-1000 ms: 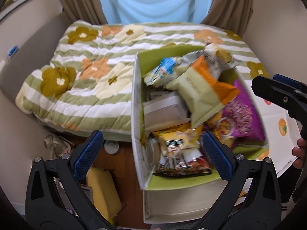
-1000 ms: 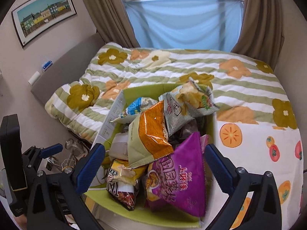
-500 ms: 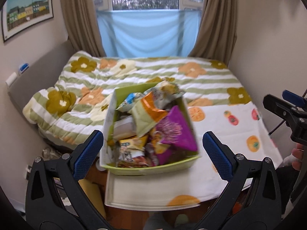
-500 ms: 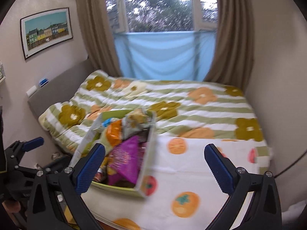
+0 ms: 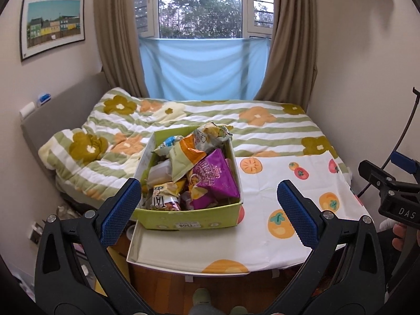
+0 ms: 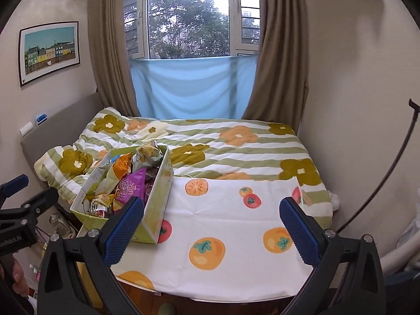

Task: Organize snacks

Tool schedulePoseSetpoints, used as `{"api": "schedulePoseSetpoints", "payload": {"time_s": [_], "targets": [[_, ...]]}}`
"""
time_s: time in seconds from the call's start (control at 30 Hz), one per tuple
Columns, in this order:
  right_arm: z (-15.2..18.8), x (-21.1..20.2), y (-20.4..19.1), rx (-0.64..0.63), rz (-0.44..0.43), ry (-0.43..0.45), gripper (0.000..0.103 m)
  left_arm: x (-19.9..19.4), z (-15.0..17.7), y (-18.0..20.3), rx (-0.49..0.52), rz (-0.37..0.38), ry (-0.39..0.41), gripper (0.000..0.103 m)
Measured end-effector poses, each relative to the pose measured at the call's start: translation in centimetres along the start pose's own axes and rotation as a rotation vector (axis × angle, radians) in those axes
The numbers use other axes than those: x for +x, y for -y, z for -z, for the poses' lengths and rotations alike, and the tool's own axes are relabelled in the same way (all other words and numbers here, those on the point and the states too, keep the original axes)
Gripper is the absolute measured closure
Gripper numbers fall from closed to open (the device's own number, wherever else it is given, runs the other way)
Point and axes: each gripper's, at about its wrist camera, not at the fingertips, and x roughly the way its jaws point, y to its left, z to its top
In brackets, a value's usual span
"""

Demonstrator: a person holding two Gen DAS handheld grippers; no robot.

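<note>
Left gripper (image 5: 208, 214): spread wide with nothing between its blue pads, held back from the near edge of the table, facing the box.
Right gripper (image 6: 211, 227): also spread wide and empty, held off the near edge, over the bare middle of the cloth.
Box (image 5: 189, 219): green cardboard, lidless, at the left end of the table, its near left corner close to the table's left edge; a white label on its front wall.
Snacks: heaped in the box above its rim; a purple bag (image 5: 214, 177) on the right side, an orange and pale green bag (image 5: 185, 158) behind it, a crumpled silvery bag (image 5: 212, 135) at the far end, smaller packets at the near left corner.
Table (image 5: 147, 252): white top, covered mostly by a white cloth (image 6: 231, 225) printed with orange fruit; the left strip is bare.
Bed (image 6: 236, 144): just behind the table, with a green striped flower quilt.
Window (image 6: 189, 18): behind the bed, brown curtains, blue sheet across its lower part.
</note>
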Motion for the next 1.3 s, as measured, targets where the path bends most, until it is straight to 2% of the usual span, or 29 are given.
{"api": "schedulePoseSetpoints", "payload": {"time_s": [0.8, 1.3], "targets": [[0.99, -0.99, -0.03, 0.033, 0.044, 0.008, 0.0, -0.46, 0.1, 0.55, 0.034, 0.027, 0.026, 0.001], [0.85, -0.88, -0.27, 0.037, 0.041, 0.015, 0.0, -0.34, 0.27, 0.33, 0.024, 0.02, 0.031, 0.001]]}}
